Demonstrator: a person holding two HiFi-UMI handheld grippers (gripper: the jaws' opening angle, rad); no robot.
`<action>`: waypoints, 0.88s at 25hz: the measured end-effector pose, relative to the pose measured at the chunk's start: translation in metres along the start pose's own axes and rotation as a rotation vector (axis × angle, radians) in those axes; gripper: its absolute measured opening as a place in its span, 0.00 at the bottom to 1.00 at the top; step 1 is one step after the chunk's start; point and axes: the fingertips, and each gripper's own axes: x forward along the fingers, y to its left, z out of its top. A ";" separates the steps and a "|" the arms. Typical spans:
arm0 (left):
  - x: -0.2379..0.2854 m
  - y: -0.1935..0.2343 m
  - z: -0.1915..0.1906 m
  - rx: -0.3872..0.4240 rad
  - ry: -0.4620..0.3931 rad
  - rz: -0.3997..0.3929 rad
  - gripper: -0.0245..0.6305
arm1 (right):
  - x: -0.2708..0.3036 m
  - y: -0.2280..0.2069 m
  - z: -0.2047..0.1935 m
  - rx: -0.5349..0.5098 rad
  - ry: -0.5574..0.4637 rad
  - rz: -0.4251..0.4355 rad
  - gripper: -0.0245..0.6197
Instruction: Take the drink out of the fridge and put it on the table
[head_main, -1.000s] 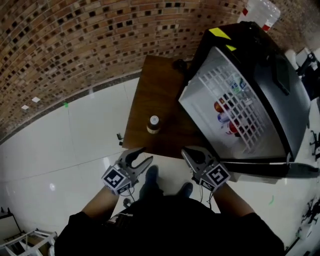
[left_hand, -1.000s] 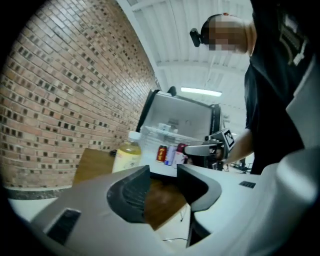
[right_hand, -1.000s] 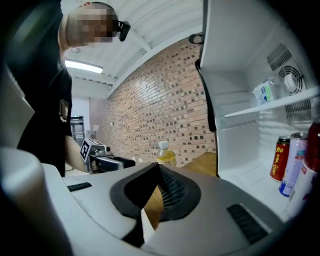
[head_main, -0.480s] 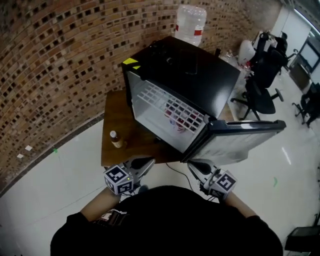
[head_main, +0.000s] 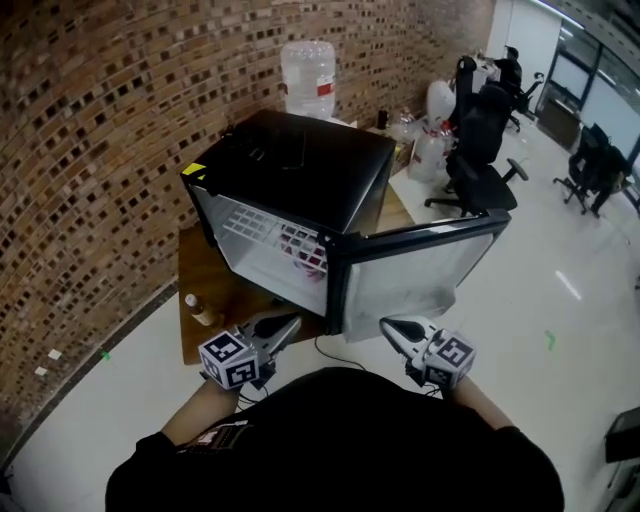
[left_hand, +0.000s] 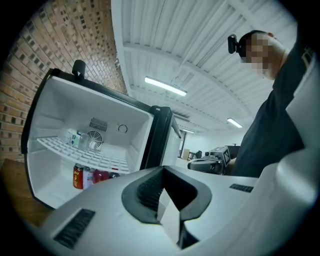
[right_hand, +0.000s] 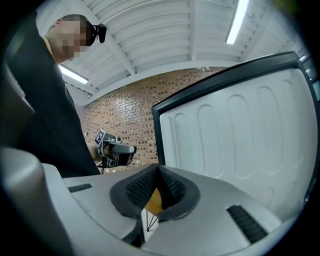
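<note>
Head view: bottle (head_main: 200, 309) on table (head_main: 203, 262) beside open fridge (head_main: 300, 170).

Office; swivel chairs (head_main: 478, 150), brick wall (head_main: 90, 150)

The head camera looks steeply down over the person (head_main: 340, 440) onto the open fridge (head_main: 300, 165). The left tool's (head_main: 288, 323) camera faces level into its interior, near; the right tool's (head_main: 392, 327) faces the door's (right_hand: 240, 130) inner side. All share the fridge
</note>
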 end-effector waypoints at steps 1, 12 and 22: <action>0.002 -0.002 0.001 0.001 0.001 -0.002 0.04 | -0.003 -0.001 0.001 -0.001 -0.005 -0.005 0.04; -0.006 -0.005 0.000 -0.001 0.023 -0.001 0.04 | -0.004 -0.003 0.004 -0.003 -0.030 -0.016 0.04; -0.016 -0.001 -0.005 0.002 0.036 -0.002 0.04 | 0.005 -0.002 0.003 -0.006 -0.033 -0.010 0.04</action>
